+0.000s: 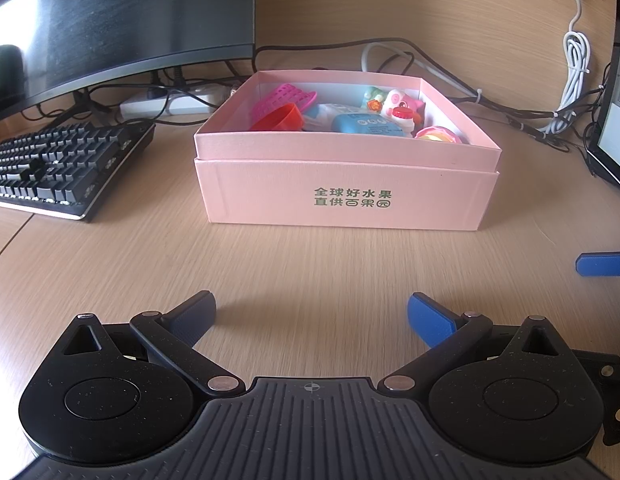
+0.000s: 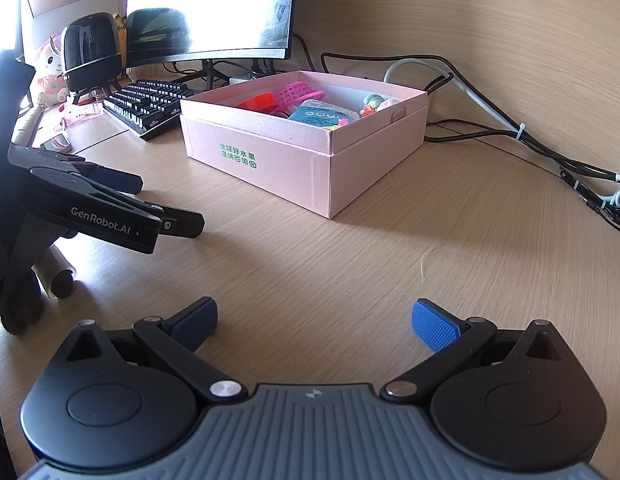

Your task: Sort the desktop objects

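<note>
A pink cardboard box with green print stands on the wooden desk ahead of me; it also shows in the right wrist view. It holds a red scoop, a pink mesh basket, a blue packet and small toy figures. My left gripper is open and empty, low over bare desk in front of the box. My right gripper is open and empty, to the box's right front. The left gripper also shows in the right wrist view.
A black keyboard lies left of the box under a dark monitor. Cables and a power strip run behind the box. A black speaker and a plush toy stand at the far left.
</note>
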